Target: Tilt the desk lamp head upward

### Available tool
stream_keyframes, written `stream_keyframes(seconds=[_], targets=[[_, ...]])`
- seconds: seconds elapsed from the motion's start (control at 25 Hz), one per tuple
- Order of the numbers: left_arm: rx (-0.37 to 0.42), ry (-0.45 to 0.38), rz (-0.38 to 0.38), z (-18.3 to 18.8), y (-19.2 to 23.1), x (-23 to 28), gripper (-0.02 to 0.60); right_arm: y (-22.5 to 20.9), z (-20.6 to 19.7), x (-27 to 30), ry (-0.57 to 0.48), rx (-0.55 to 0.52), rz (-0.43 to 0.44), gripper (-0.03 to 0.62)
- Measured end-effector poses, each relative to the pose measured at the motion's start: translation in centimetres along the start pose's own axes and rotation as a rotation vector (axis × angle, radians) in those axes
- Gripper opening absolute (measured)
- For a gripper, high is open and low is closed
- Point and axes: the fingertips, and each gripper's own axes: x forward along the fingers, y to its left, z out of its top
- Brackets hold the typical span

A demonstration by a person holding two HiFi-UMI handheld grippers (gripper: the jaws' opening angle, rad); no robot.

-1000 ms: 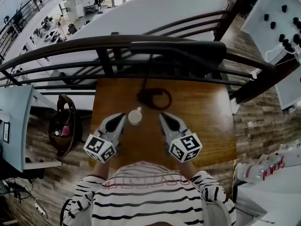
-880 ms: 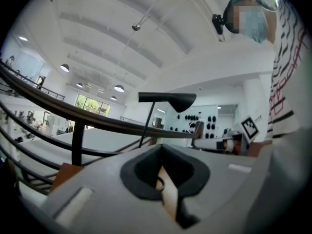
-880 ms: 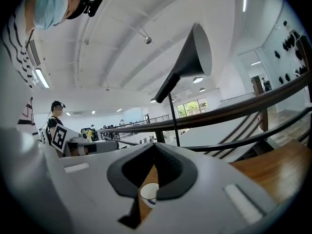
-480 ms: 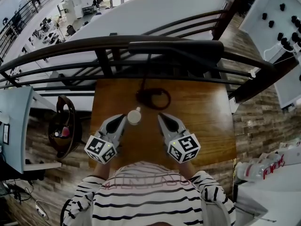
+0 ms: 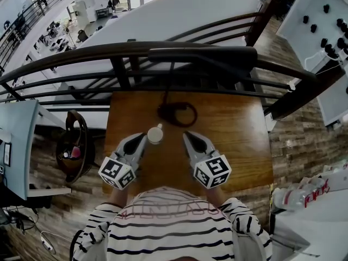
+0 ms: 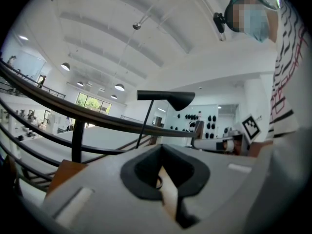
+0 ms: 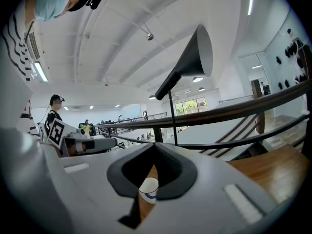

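Fingers of the grey left gripper meet, empty, beside a round white cup. Black lamp stands behind, cone head high overhead. Right gripper is likewise closed, empty. Glossy wooden worktop, dark curved railing, white hall.

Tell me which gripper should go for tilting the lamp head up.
Right, probably. The lamp head stretches rightward, its wide end over the side where the right gripper rests; the left gripper sits beside the cup.

Cup half-hidden by right claw, lamp stem too
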Motion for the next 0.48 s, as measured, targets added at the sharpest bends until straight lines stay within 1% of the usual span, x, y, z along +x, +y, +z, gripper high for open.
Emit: stream_keyframes(seconds=[0.48], targets=[[-0.004, 0.004, -0.015, 0.04, -0.59, -0.46, 0.002, 0.63, 0.16, -0.31, 0.001, -0.005, 0.0, 0.0]])
